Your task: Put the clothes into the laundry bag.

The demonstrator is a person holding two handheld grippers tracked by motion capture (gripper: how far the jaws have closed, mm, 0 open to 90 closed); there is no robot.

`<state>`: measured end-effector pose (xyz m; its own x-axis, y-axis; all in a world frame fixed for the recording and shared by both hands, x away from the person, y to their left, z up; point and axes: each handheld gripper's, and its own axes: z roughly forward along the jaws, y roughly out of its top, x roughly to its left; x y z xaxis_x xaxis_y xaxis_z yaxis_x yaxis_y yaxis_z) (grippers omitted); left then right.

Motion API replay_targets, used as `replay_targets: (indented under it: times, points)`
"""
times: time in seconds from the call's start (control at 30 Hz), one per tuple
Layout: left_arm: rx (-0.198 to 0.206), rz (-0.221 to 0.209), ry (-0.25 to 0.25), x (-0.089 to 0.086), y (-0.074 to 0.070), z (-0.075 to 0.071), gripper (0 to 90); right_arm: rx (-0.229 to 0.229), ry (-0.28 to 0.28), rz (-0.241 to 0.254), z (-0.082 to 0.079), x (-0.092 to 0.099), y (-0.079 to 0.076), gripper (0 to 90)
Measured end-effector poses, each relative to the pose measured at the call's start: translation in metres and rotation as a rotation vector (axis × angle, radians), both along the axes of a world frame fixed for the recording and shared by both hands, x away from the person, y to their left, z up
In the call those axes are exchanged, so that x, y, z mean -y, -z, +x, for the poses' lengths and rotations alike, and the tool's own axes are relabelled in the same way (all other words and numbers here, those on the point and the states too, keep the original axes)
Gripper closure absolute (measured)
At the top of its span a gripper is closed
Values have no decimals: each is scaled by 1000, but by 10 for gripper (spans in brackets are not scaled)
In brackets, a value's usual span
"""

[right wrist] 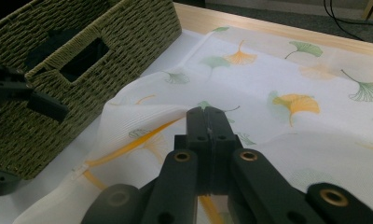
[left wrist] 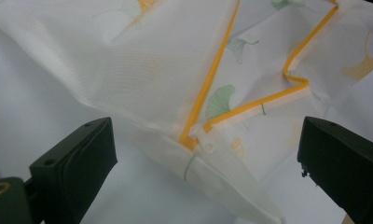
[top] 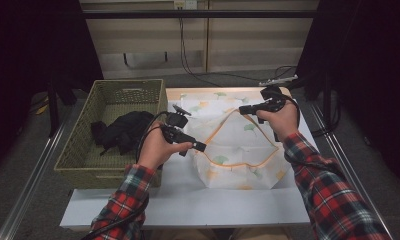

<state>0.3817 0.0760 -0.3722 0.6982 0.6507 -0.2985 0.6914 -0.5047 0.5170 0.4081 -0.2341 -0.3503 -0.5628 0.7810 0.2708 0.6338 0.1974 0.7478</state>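
A white mesh bag (top: pixel 238 150) printed with ginkgo leaves and edged by an orange zipper lies on the white table (top: pixel 188 200). My right gripper (top: pixel 244 109) is shut on the bag's upper rim beside the zipper and holds it up in a peak; its own view has the jaws (right wrist: pixel 206 114) pressed together on the mesh. At the zipper's left end, my left gripper (top: pixel 198 145) stands open. In its view the white zipper pull (left wrist: pixel 206 141) lies ahead between the wide-apart jaws, untouched.
A green woven basket (top: pixel 78 145) stands at the table's left edge with a black garment (top: pixel 123 130) in it, close behind my left hand. The basket's wall (right wrist: pixel 105 28) also rises left of the bag. Cables trail on the floor beyond the table.
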Motion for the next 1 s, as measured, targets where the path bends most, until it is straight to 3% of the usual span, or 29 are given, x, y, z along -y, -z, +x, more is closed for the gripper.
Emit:
replay_targets:
  times: [0.13,0.37,0.8,1.0]
  points:
    - [4,21,-2,-9,-10,5,40,-2,1,-1,-1,0,0,900]
    - [-2,22,-15,-25,-22,14,39,-6,2,1,-2,0,0,900]
    - [-18,13,-42,-51,-29,26,41,-9,-6,-11,-3,-3,2,900]
    - [-7,10,-66,-69,-34,32,39,-12,-11,-16,-4,-4,3,900]
